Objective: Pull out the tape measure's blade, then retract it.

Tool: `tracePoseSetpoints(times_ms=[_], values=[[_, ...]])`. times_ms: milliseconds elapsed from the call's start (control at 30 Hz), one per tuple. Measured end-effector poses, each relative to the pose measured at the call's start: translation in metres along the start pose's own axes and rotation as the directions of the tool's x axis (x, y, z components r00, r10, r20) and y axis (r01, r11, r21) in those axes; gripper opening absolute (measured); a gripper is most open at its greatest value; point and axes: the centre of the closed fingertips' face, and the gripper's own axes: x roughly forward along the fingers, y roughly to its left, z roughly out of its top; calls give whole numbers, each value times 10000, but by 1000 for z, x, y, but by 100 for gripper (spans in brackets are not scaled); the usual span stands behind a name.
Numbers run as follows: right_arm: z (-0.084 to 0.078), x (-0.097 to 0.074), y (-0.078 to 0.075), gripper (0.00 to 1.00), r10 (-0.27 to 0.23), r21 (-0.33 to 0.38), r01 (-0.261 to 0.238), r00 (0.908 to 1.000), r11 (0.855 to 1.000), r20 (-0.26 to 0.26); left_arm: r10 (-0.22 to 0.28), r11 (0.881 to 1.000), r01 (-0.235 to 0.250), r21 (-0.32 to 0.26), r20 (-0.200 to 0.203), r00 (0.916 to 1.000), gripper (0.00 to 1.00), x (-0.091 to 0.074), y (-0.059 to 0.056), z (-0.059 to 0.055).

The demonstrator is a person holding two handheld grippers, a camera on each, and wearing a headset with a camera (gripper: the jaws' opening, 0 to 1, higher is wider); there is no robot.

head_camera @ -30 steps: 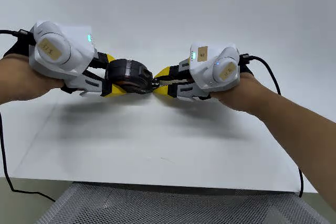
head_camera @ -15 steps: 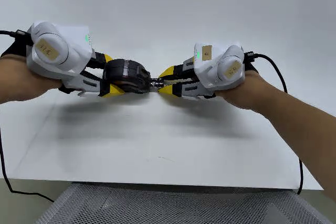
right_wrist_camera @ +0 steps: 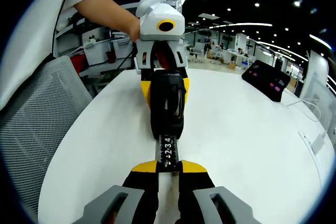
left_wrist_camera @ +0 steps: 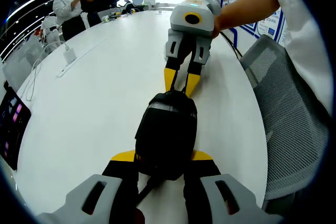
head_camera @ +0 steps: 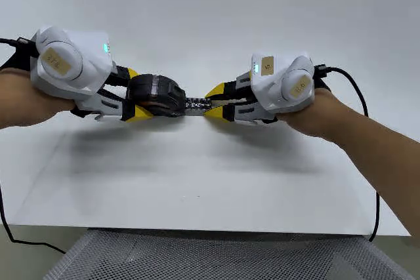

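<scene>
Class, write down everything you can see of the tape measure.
The tape measure has a black, rounded case, plastic by its look, held above the white table and clamped in the left gripper. A short length of blade, dark with white numerals 2, 3 and 4, sticks out of its mouth. The right gripper pinches the blade's end.

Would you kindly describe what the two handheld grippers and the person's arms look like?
The left gripper and right gripper have rounded white housings with tan stickers, small green lights and grey-and-black jaws tipped yellow. A black cable trails from each. Forearms are bare below a white short-sleeved top.
</scene>
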Motion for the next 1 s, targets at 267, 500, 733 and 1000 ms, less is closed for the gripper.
tracePoseSetpoints(times_ms=[267, 500, 733, 1000], values=[[-6, -9, 0, 10, -89, 90, 90, 9999, 9999, -84, -12, 10000, 12, -25, -8, 10000, 28, 0, 0, 0], [-10, -16, 1, 10, -157, 220, 159, 9999, 9996, -72, -14, 10000, 15, 62, -37, 10000, 28, 0, -1, 0], [-14, -20, 0, 9, -227, 219, 231, 9996, 9995, -145, -17, 10000, 17, 6, -15, 10000, 28, 0, -1, 1], [-21, -29, -2, 9, -311, 272, 317, 9993, 9991, -230, -25, 10000, 25, -26, 29, 10000, 28, 0, -1, 1]])
